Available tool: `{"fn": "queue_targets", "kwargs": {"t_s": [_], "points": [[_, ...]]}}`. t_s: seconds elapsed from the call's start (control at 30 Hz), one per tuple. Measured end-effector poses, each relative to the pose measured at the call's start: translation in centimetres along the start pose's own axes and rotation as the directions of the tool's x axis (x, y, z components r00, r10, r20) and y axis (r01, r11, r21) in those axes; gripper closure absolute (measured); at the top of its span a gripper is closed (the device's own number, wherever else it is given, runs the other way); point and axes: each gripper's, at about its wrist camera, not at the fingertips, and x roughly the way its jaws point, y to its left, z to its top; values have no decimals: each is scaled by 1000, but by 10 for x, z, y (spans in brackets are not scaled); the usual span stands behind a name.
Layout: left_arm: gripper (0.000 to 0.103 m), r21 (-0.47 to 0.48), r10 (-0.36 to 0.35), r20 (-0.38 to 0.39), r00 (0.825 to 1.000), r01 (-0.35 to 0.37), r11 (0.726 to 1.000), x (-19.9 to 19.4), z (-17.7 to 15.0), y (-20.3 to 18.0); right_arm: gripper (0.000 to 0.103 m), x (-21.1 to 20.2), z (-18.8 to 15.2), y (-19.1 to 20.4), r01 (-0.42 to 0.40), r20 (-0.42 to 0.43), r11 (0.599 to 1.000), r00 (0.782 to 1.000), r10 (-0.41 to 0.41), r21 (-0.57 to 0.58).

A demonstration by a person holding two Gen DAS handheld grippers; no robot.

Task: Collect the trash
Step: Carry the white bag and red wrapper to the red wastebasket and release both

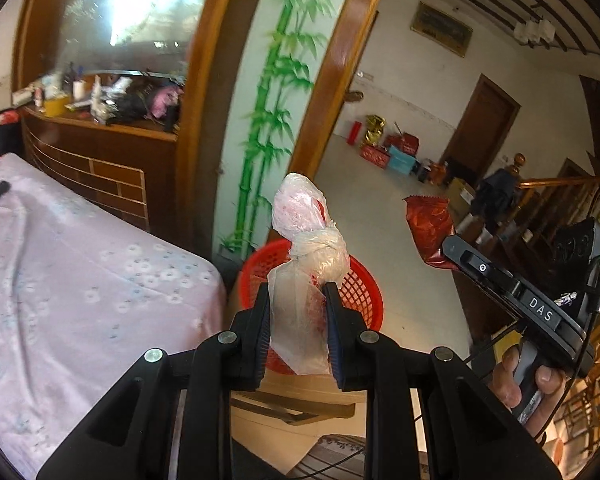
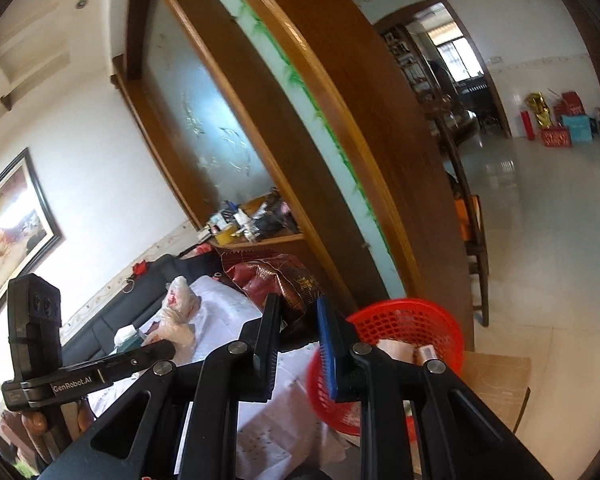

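Note:
My left gripper (image 1: 298, 292) is shut on a knotted white plastic bag (image 1: 304, 236) with red marks, held up above a red mesh basket (image 1: 362, 288). The same bag (image 2: 180, 312) shows at the left of the right wrist view. My right gripper (image 2: 298, 304) is shut on a dark red foil snack bag (image 2: 276, 276), held to the left of the red basket (image 2: 416, 320). In the left wrist view that snack bag (image 1: 430, 224) hangs at the right, beyond the basket. The basket holds some pale trash (image 2: 404, 350).
The basket stands on a cardboard box (image 2: 496, 384). A bed with a pink flowered sheet (image 1: 72, 288) lies to the left. A wooden partition with painted bamboo (image 1: 268, 92) stands behind. A cluttered wooden shelf (image 1: 100, 108) is at far left. Tiled floor (image 2: 540, 208) opens to the right.

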Motion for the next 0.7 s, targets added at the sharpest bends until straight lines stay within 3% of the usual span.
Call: {"fn": "queue_targets", "kwargs": {"t_s": [0.2,0.63,0.7], "points": [[80,-21,-52,-82,995,51,999,57,1,-1,84,15,-4,-27,45,-33,997,999,-43,57],[79,2,-61,-198,978,62,998,134,-15,-3,84,56,-15,-63,107,-125,985,988,-90,135],[75,2,-62,-209,976,64,998,138,-17,-2,84,57,-16,-65,113,-132,983,987,-94,144]]}}
